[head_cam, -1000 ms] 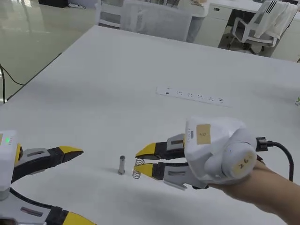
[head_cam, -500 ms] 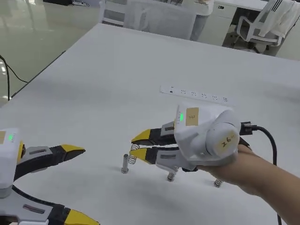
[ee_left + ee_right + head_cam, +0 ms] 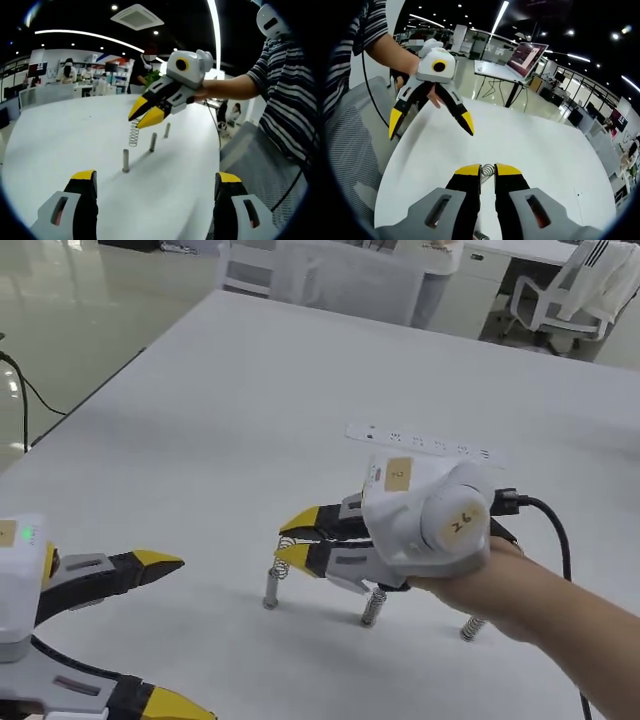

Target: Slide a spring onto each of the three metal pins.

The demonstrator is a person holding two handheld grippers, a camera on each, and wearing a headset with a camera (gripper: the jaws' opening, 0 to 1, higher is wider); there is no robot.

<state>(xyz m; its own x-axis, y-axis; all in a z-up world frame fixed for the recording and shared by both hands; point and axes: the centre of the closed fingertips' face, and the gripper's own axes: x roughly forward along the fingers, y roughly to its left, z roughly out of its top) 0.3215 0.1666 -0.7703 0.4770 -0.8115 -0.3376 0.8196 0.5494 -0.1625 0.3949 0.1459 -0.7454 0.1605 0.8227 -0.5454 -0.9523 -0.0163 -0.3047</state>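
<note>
My right gripper (image 3: 287, 540) is shut on a small wire spring (image 3: 282, 568), which shows between its yellow tips (image 3: 488, 170). The spring (image 3: 133, 134) hangs upright just above a bare metal pin (image 3: 270, 588) standing on the white table; whether it touches the pin's top I cannot tell. Two more pins (image 3: 373, 607) (image 3: 470, 628) stand to the right, each with a spring around it. My left gripper (image 3: 170, 635) is open at the lower left, well short of the bare pin (image 3: 126, 161), with nothing between its fingers. It also appears wide open (image 3: 430, 120) in the right gripper view.
A white power strip (image 3: 420, 443) lies on the table (image 3: 250, 390) beyond the right gripper. The right gripper's black cable (image 3: 555, 530) trails to the right. Office chairs (image 3: 560, 290) stand past the table's far edge.
The right gripper has lifted the spring off the table and carried it left, over the bare pin. The two sprung pins, hidden behind it before, have come into sight. The left gripper stays put.
</note>
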